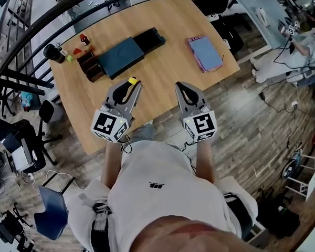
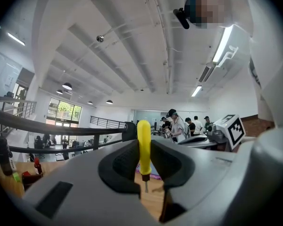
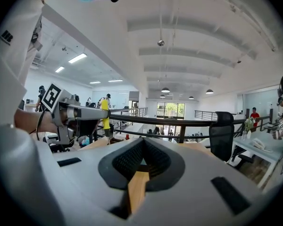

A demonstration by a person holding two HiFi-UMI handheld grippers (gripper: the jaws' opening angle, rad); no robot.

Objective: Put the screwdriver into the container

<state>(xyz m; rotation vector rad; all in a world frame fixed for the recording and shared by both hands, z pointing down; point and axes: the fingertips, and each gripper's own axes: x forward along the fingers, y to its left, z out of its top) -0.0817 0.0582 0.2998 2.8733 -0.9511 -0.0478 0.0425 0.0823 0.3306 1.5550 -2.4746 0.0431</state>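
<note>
A screwdriver (image 1: 132,81) with a yellow handle stands upright between the jaws of my left gripper (image 1: 130,88), which is shut on it. In the left gripper view the screwdriver (image 2: 143,145) has its short metal tip pointing down. Both grippers hover over the near edge of the wooden table (image 1: 163,75). My right gripper (image 1: 187,90) is beside it, jaws together with nothing between them. A dark teal flat container (image 1: 121,56), a black tray (image 1: 150,39) and a brown compartment box (image 1: 90,65) lie further out on the table. The right gripper view shows the left gripper (image 3: 73,114) with the screwdriver (image 3: 104,111).
A blue and purple notebook (image 1: 205,53) lies at the table's right. A black bottle (image 1: 53,53) and a small red bottle (image 1: 84,39) stand at the left edge. A dark railing (image 1: 52,14) runs behind the table. Chairs (image 1: 51,214) stand at the lower left.
</note>
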